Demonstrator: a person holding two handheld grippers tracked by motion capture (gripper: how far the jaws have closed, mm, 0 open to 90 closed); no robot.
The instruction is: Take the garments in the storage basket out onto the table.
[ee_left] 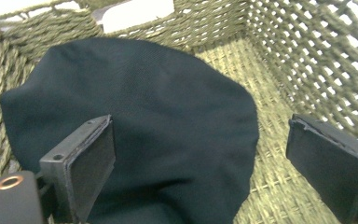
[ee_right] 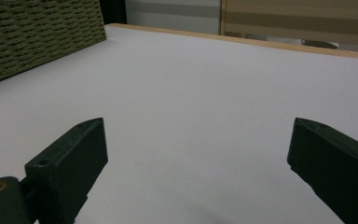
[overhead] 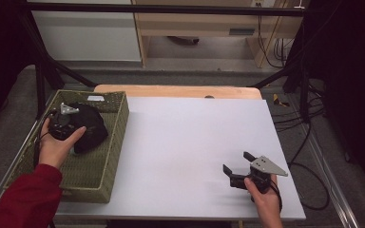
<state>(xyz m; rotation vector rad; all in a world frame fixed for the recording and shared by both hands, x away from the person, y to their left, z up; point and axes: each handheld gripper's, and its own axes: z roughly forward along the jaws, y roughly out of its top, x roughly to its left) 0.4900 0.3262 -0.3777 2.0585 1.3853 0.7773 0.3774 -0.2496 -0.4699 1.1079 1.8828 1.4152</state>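
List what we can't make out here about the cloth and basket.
- Dark cloth: its near edge is cut off by the bottom of the left gripper view; what kind of garment it is cannot be told.
- Basket floor under the cloth: hidden by it.
- Left gripper: in the high view the hand covers its jaws.

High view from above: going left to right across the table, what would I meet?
Woven basket holding a dark cloth, with the left gripper over it → bare white tabletop → right gripper.
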